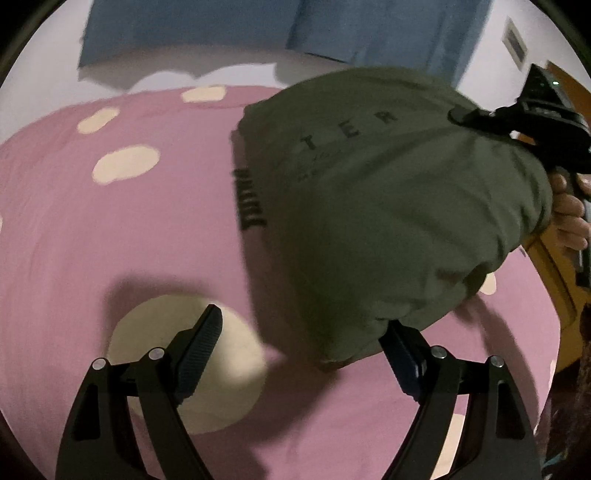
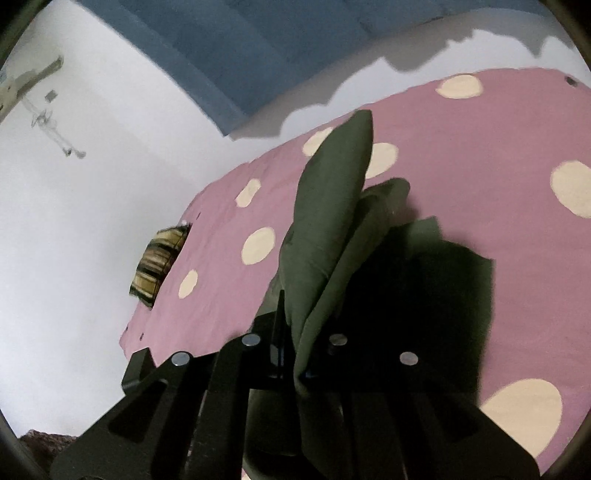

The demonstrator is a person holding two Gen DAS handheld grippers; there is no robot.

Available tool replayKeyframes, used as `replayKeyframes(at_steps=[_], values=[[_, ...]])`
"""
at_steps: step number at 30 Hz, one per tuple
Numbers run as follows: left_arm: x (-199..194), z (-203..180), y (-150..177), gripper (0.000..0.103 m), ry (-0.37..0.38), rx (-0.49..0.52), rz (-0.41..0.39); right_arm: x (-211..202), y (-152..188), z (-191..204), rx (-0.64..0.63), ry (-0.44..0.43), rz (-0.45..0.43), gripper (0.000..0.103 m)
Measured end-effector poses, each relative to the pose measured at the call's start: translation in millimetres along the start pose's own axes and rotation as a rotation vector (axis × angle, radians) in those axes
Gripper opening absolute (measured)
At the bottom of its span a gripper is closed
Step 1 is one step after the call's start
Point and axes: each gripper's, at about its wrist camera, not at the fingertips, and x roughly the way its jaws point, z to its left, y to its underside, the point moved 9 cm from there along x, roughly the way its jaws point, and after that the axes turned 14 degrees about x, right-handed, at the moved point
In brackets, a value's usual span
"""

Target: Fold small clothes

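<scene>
An olive-green garment (image 1: 388, 206) with dark letters and a dark striped tag hangs folded over above the pink bed cover (image 1: 110, 229). My left gripper (image 1: 303, 332) is open, its fingers (image 1: 201, 343) spread just below the cloth's lower corner, which brushes the right finger. My right gripper (image 1: 465, 116) shows at the upper right, pinching the garment's top edge. In the right wrist view the right gripper (image 2: 297, 314) is shut on a bunched fold of the green garment (image 2: 328, 206), which rises from between the jaws.
The pink cover with cream dots (image 2: 461, 155) spans the bed. A blue curtain (image 1: 258, 33) hangs behind against a white wall. A striped cushion (image 2: 159, 266) sits at the bed's edge. A wooden door (image 1: 554, 266) stands to the right.
</scene>
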Motion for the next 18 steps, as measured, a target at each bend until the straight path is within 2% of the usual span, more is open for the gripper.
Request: replayKeyframes(at_steps=[4,7,9,11,14,18], values=[[11.0,-14.1,-1.9,0.084,0.012,0.027,0.025,-1.9,3.0,-48.4,0.079,0.026,-0.005,0.006],[19.8,-18.9,1.7,0.084,0.013,0.030,0.046,4.7,11.0,-83.5,0.152,0.006,0.012,0.006],[24.5,-18.3,4.5,0.084,-0.007,0.036,0.060,11.0,15.2,-98.8,0.194,-0.017,0.019,0.006],[29.3,-6.4,5.8,0.086,-0.068,0.020,0.073,17.8,17.0,-113.6,0.220,-0.029,0.020,0.006],[37.0,-3.2,9.8,0.086,0.021,-0.042,0.102,29.6,21.0,-128.5,0.263,-0.063,0.035,0.006],[37.5,-3.9,6.3,0.086,-0.029,0.006,0.089,42.4,24.4,-141.2,0.307,-0.083,0.044,0.007]])
